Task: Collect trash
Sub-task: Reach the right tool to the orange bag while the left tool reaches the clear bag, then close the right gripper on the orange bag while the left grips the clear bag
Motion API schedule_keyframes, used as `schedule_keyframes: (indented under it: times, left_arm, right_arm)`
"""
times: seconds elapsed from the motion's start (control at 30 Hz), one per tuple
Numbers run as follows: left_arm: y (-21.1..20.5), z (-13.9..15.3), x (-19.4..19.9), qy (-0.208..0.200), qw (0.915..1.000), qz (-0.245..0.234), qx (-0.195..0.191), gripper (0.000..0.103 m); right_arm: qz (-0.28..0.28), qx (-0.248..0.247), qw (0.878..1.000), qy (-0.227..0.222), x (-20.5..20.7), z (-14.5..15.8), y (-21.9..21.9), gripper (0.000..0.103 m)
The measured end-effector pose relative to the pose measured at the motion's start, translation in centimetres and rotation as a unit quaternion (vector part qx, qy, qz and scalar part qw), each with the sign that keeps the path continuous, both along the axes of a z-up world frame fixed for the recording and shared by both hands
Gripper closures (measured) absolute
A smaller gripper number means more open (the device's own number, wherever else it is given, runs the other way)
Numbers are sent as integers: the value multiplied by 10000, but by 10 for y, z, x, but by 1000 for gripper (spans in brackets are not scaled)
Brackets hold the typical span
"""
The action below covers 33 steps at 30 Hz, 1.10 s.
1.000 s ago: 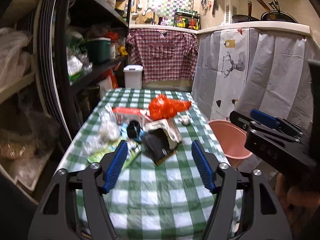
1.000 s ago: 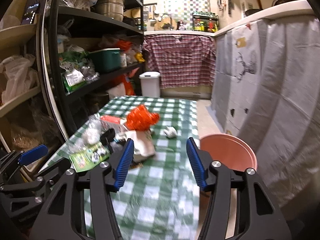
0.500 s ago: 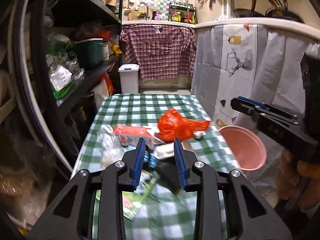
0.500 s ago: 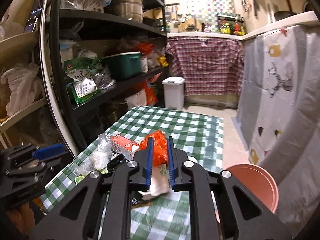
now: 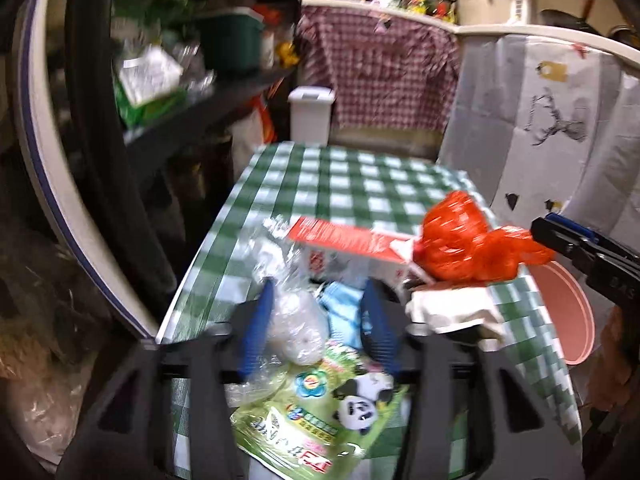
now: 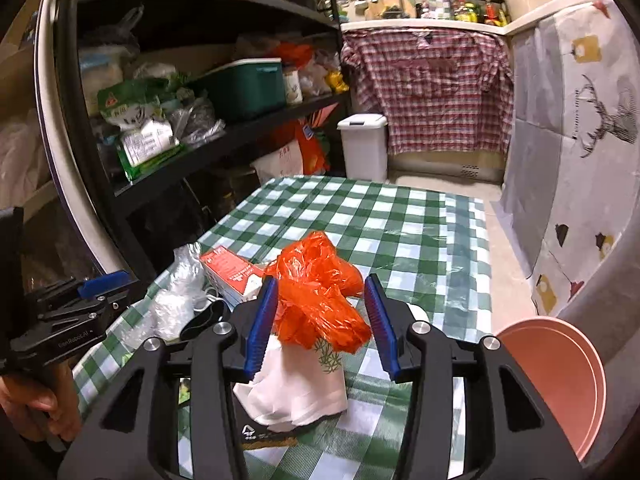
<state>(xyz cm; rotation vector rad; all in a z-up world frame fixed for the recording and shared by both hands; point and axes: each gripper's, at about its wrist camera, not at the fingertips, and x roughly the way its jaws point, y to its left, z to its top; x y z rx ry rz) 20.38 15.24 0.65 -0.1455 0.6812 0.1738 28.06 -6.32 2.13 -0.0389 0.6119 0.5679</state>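
The green checked table (image 6: 400,216) holds a pile of trash. Both grippers were nearly closed before and are wide apart now: the left gripper (image 5: 316,320) frames a clear plastic bag (image 5: 296,328), the right gripper (image 6: 320,320) an orange bag (image 6: 320,300).

green-checked table (image 6: 400,216), red box (image 6: 228,272), white paper bag (image 6: 296,392) (orange bag (image 6: 320,292) atop)

Tablecloth (image 6: 400,216): green-and-white check. 
Crumpled bag (image 6: 320,280), centre: bright orange. 
Carton (image 6: 228,268), left of it: red top, white sides. 
Paper (image 6: 296,388), near: white, small green sprig print. 
Packet (image 5: 320,420), near left: light green, panda picture. 
Basin (image 6: 560,380), right: salmon pink. 
Gripper pads (image 6: 260,320): blue on black frames. 
Far cloth (image 6: 432,88): red-white plaid. 
Bin (image 6: 364,144), far: white. 
Shelf box (image 6: 244,84): dark green, white lid. 
Right curtain (image 6: 580,120): grey-white, black deer print.
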Motion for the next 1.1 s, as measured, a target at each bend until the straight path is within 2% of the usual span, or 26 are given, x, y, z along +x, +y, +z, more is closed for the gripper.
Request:
schedule_keyframes:
  times: [0.33,0.47,0.6,0.7,0.77,0.93,1.1]
  left_arm:
    - [29,-37,22,579,9974,294,-321,47]
    - [29,-44,26,693,9967,247,-354,47]
    - [24,-47,32,758,9967,148,-247,47]
    - [23,-47,32,766,9966,147,-245,48]
    - [23,-47,33,755,9968,132,-241,53]
    - [22,-41,28,671,9976,120,-157,62]
    - [18,-27,20,437,9990,108,8,63]
  right_arm:
    - [191,-293,9993,117,13,-26,21,56]
    - [268,-357,9989,163,14,-30,22,73]
    - [327,-459,9983,110,11,-31,25,79]
    - [314,-492,9983,81,10,-30,24,85]
    - [279,-463,9985,61,9,-29,22,87]
    - [169,-397,9991,-12,4,-25,16,89]
    - [61,-312,9993,-171,-5,-15,9,90]
